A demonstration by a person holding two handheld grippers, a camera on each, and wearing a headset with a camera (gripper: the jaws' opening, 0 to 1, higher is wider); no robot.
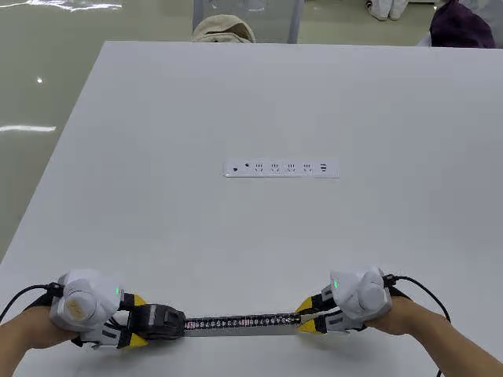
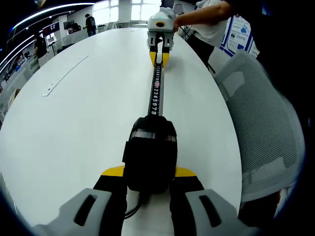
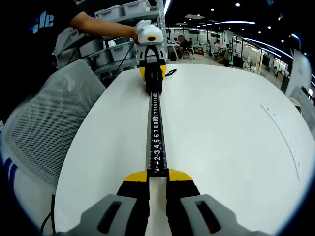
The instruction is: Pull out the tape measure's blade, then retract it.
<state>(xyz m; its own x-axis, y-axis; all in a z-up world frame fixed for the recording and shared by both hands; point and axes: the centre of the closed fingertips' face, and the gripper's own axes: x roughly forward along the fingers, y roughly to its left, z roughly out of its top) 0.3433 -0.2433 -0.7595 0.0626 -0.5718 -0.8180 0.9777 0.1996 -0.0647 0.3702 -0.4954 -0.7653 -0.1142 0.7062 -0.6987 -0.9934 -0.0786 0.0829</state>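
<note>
A black tape measure case (image 1: 161, 323) sits low on the white table (image 1: 275, 102) near its front edge, with my left gripper (image 1: 138, 320) shut on it. In the left gripper view the case (image 2: 150, 152) fills the space between the yellow-tipped fingers. The blade (image 1: 242, 322) is pulled out to the right, numbers facing up, stretched just above the table. My right gripper (image 1: 305, 316) is shut on the blade's end. In the right gripper view the blade (image 3: 156, 132) runs straight from my right gripper (image 3: 157, 176) to the case (image 3: 152, 76) far ahead.
A white power strip (image 1: 281, 168) lies flat at the table's middle. A grey mesh chair (image 2: 261, 128) stands by the table's near edge. Cables trail from both grippers. People and shelves with bins stand in the room beyond.
</note>
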